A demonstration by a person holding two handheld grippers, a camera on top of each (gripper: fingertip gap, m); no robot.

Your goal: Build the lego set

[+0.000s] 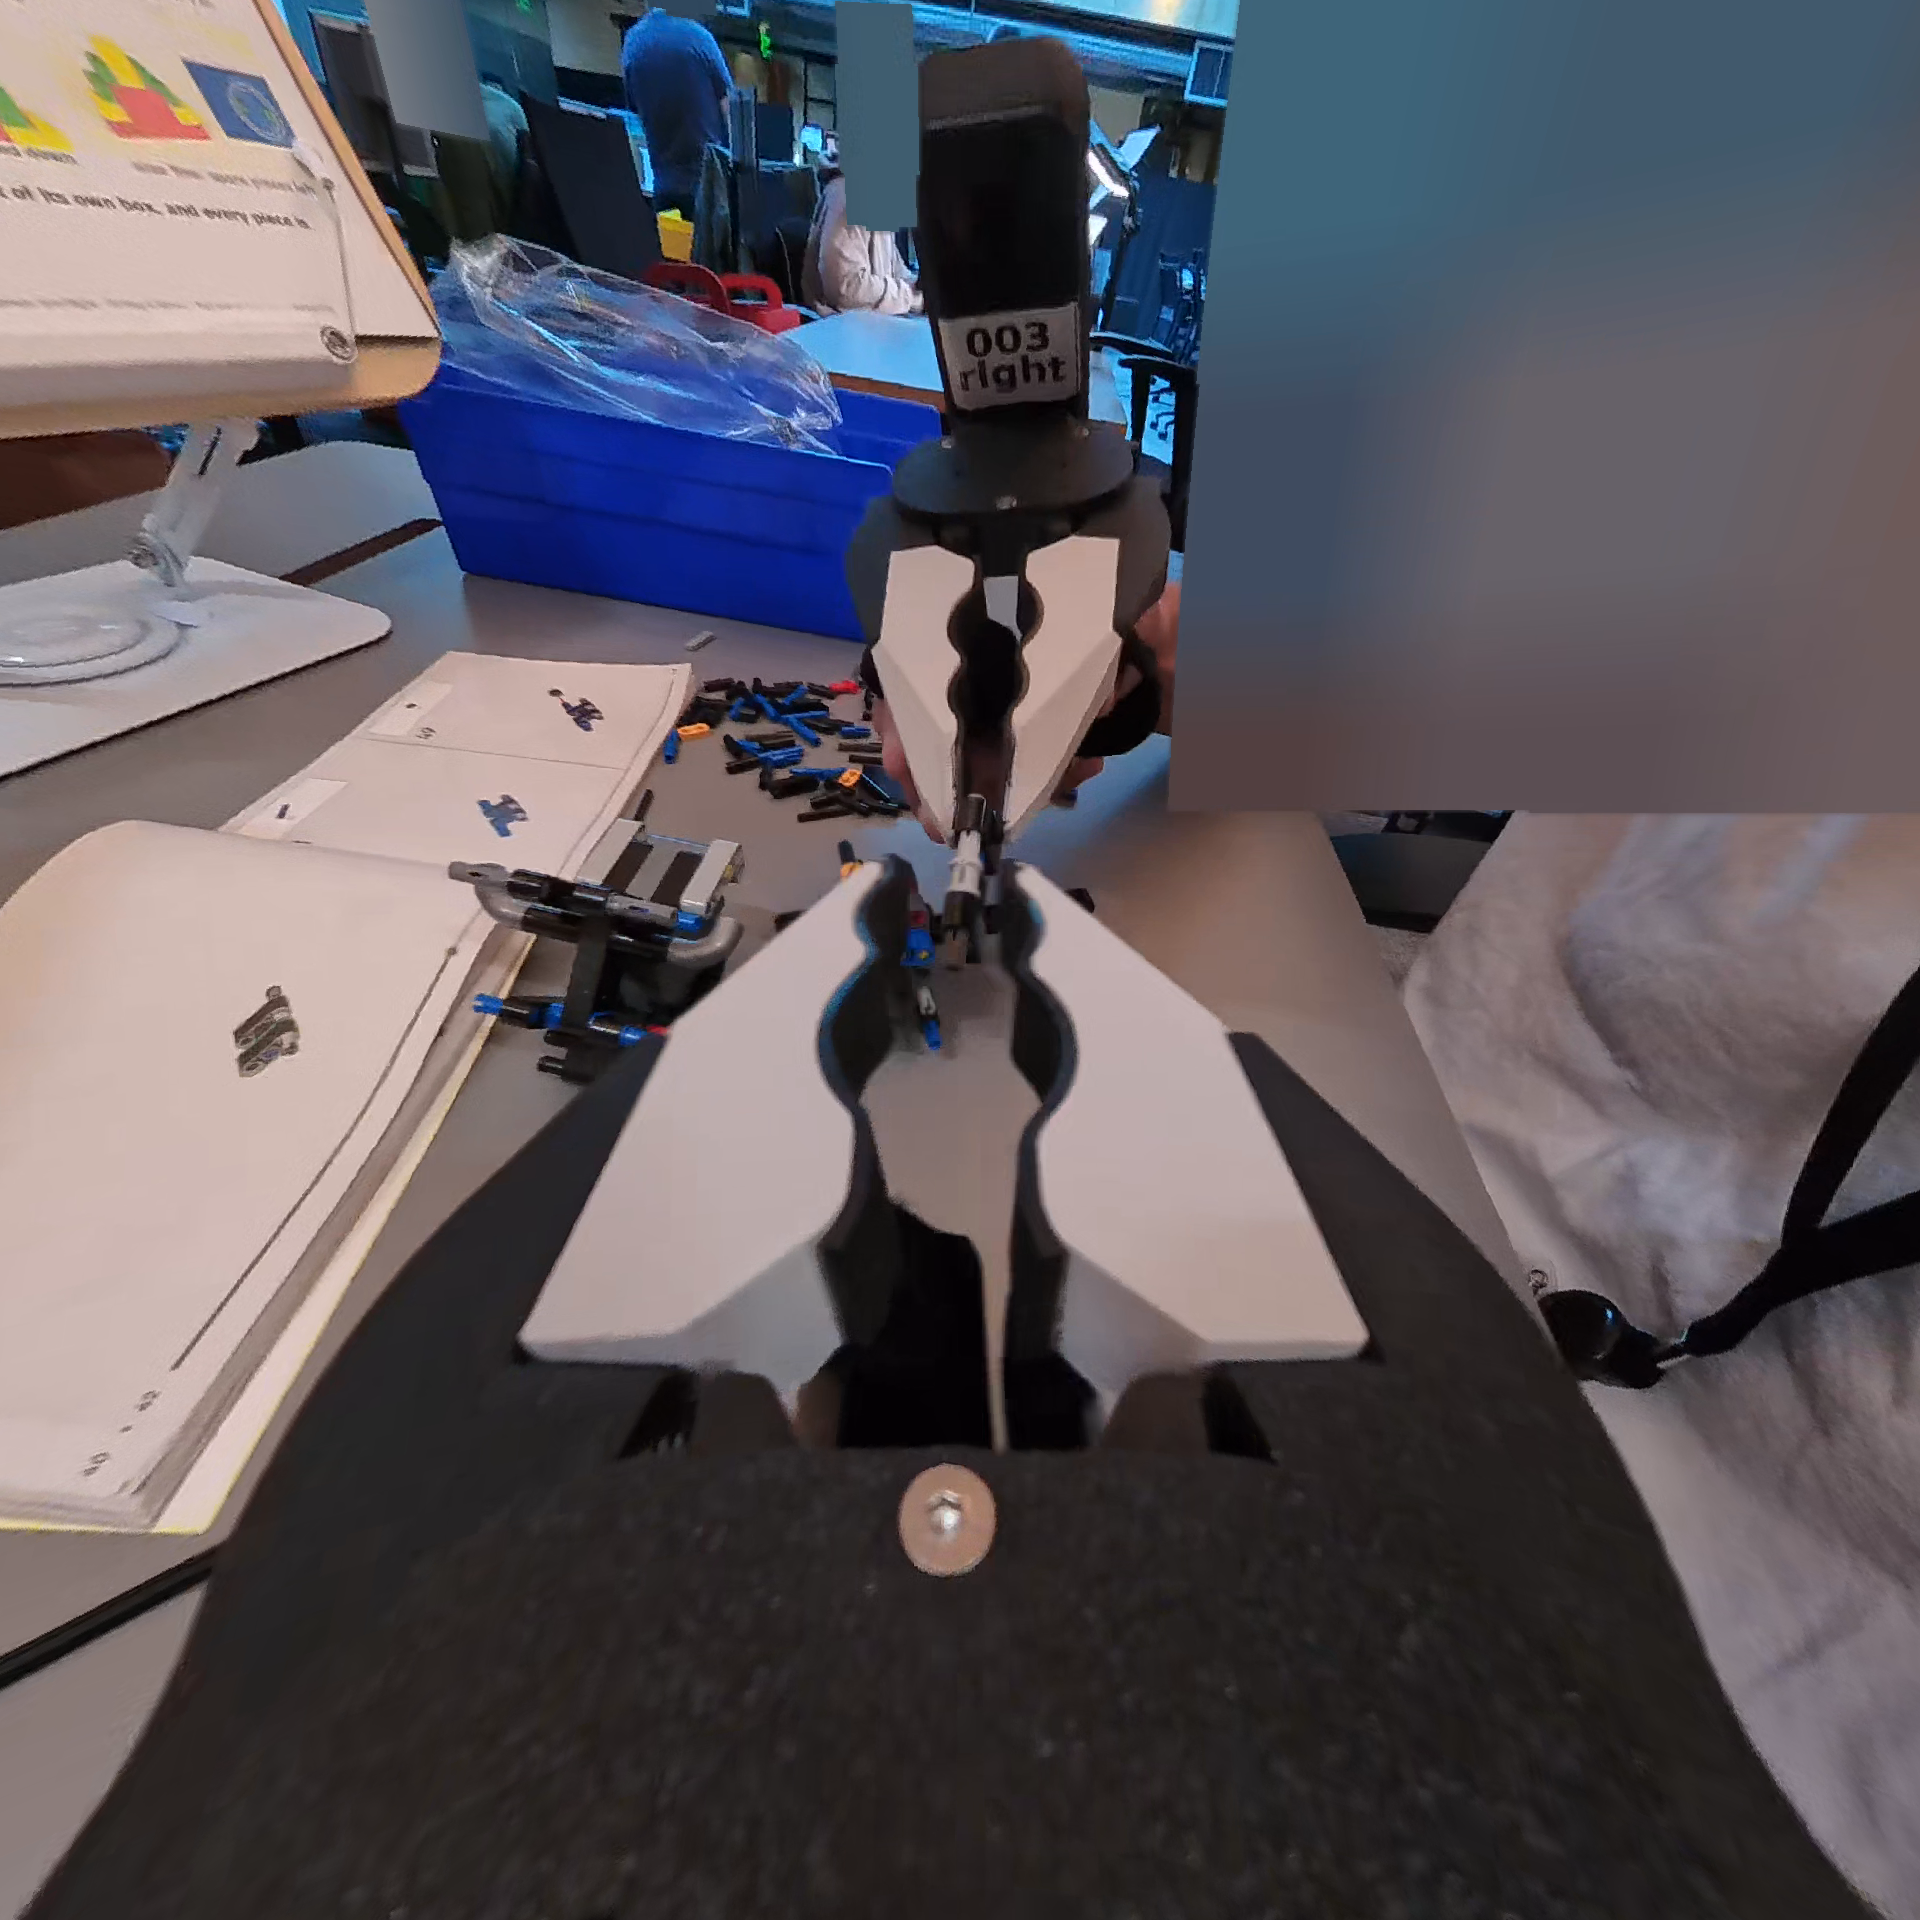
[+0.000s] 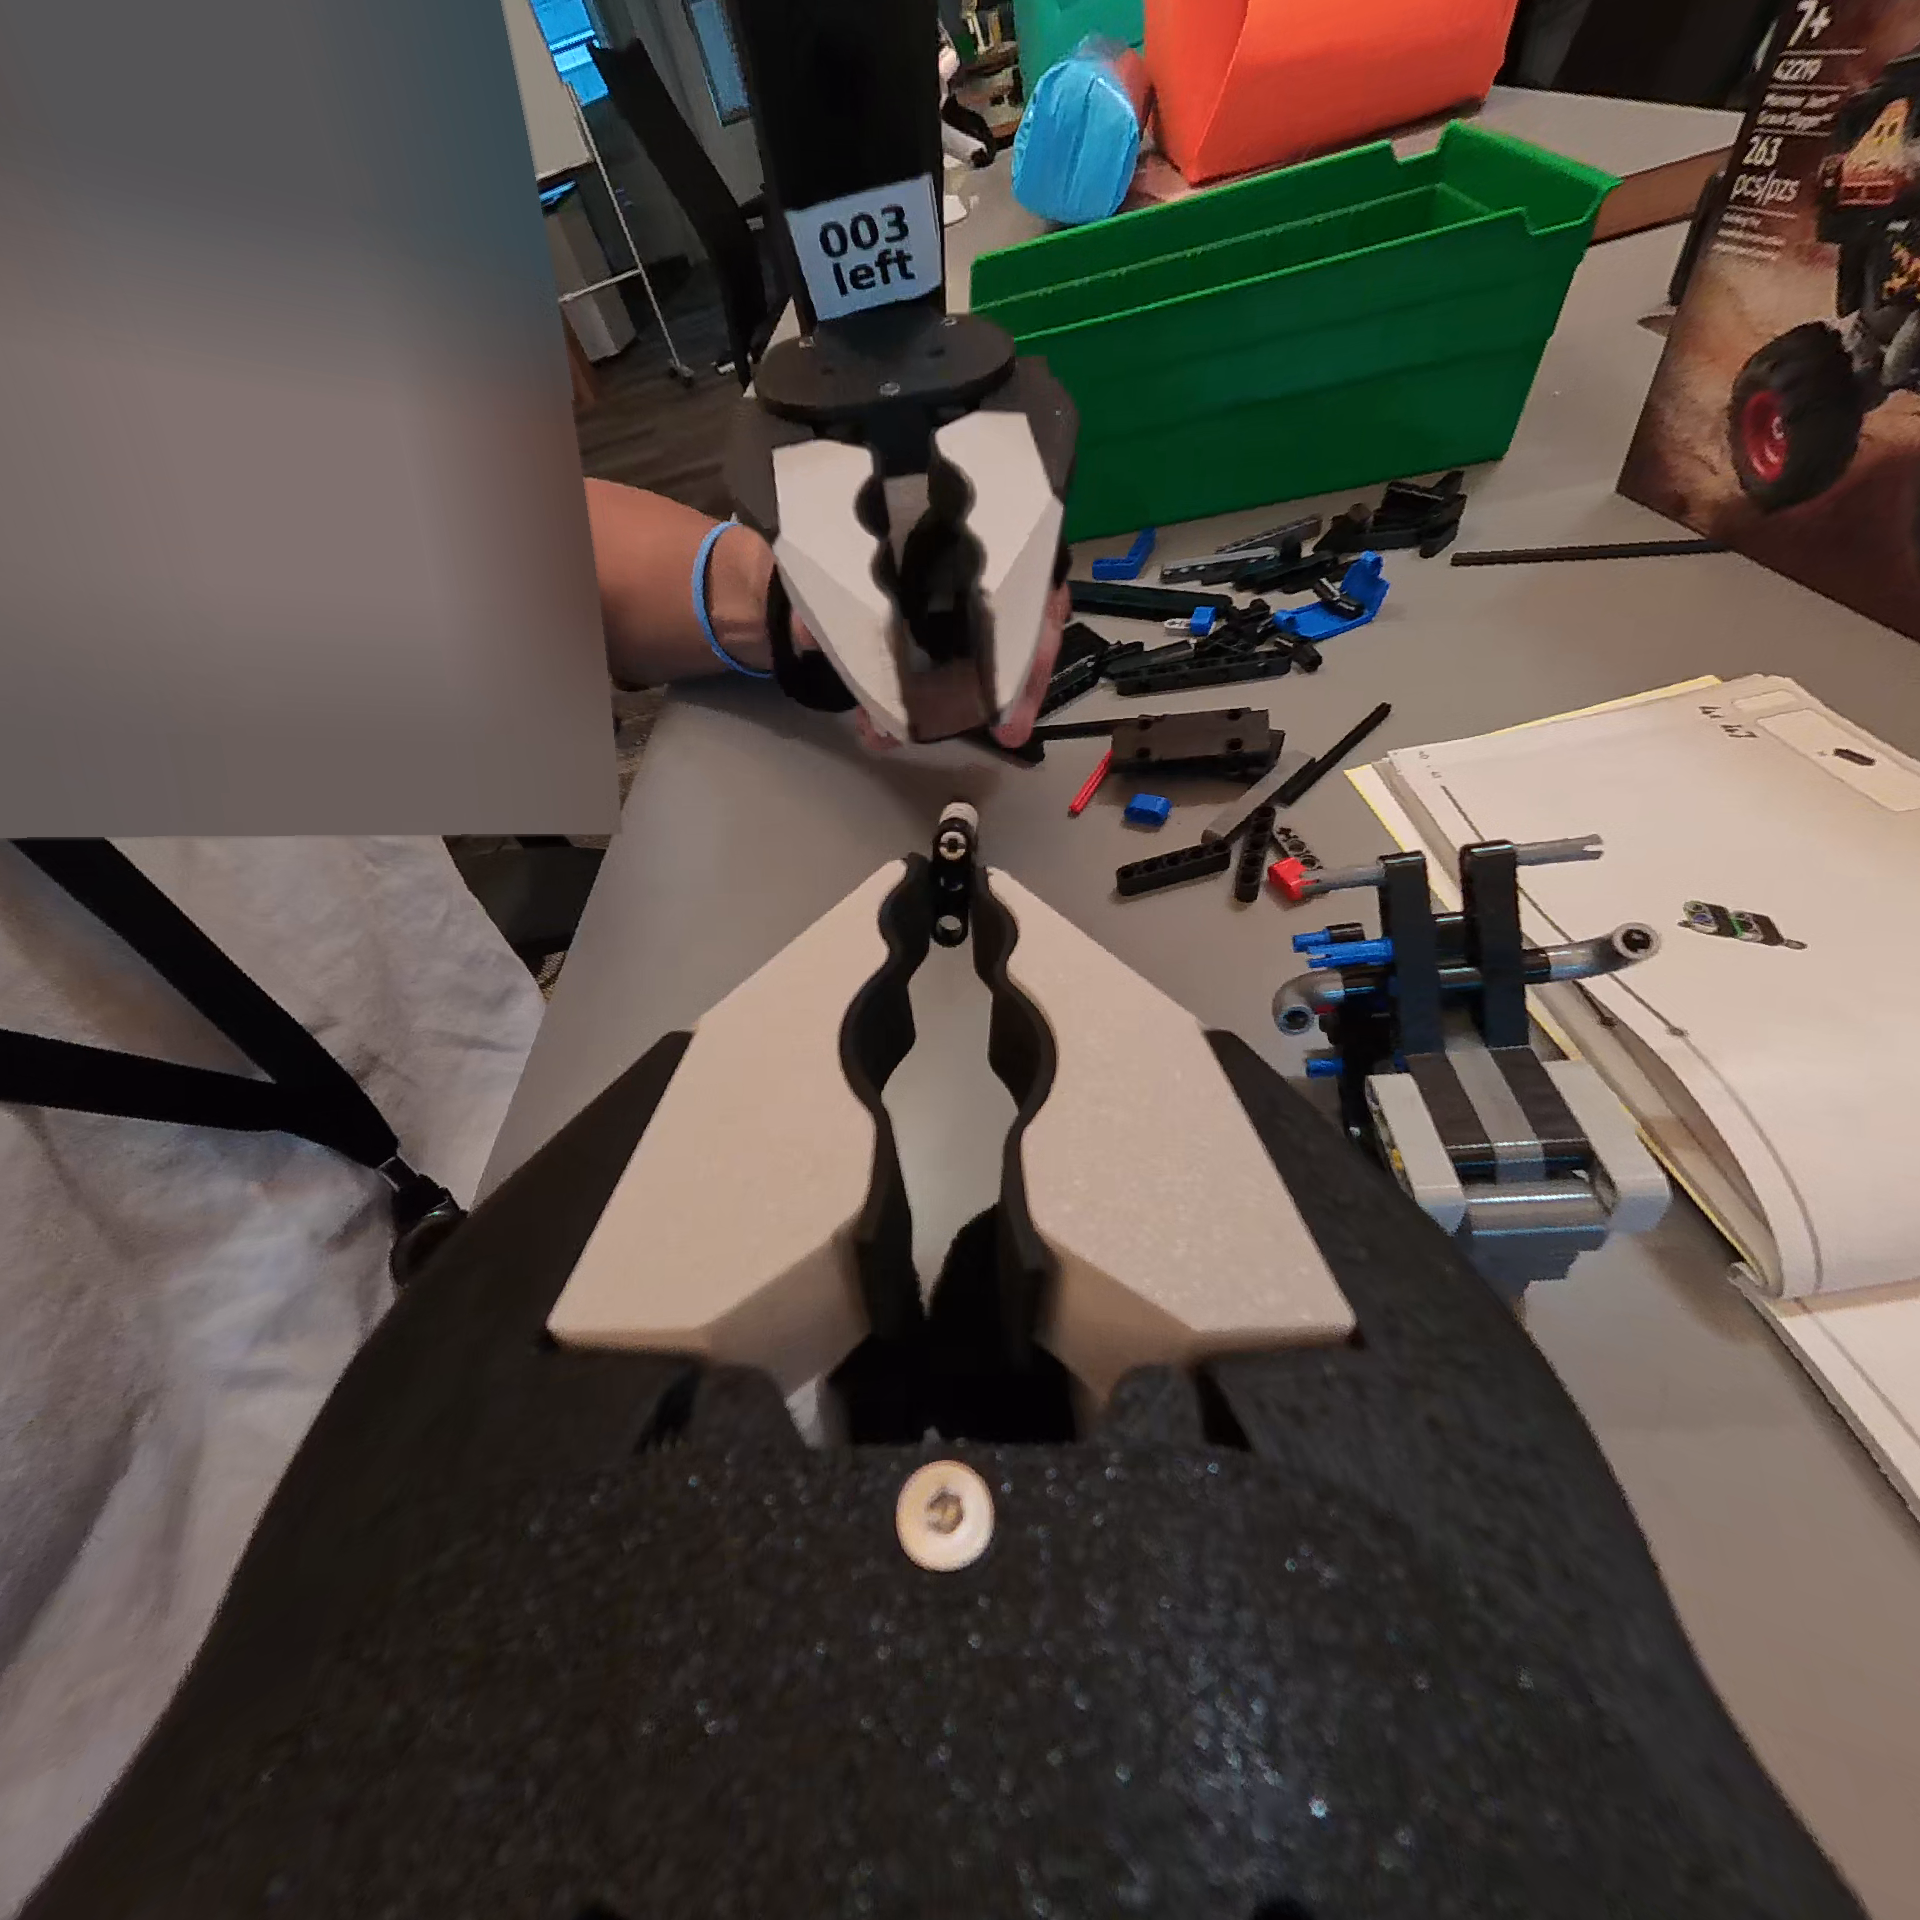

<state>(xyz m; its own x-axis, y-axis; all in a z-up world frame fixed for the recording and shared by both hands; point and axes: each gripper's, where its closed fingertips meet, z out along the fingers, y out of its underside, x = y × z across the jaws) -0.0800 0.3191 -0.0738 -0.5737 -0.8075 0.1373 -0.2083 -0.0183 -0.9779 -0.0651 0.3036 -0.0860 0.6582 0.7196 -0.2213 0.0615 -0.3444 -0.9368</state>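
A short black holed plastic beam with a pale pin (image 2: 951,883) is being pinched by the right tool (image 2: 951,868) above the grey worktop (image 2: 1714,1455), facing the left tool (image 1: 940,883), narrowed on a dark piece; careful alignment is being called for.

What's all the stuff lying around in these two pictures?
Half-built model: one, black, grey, blue; beside booklet.
Instruction booklet: one, white, open on table.
Loose pieces: many, mostly black and blue; scattered mid-table.
Green bin: one, behind pieces.
Blue bin: one, holding clear plastic.
Set box: one, brown, standing.
Small black piece: one, in right gripper.
Left gripper: nearly closed; contents unclear.
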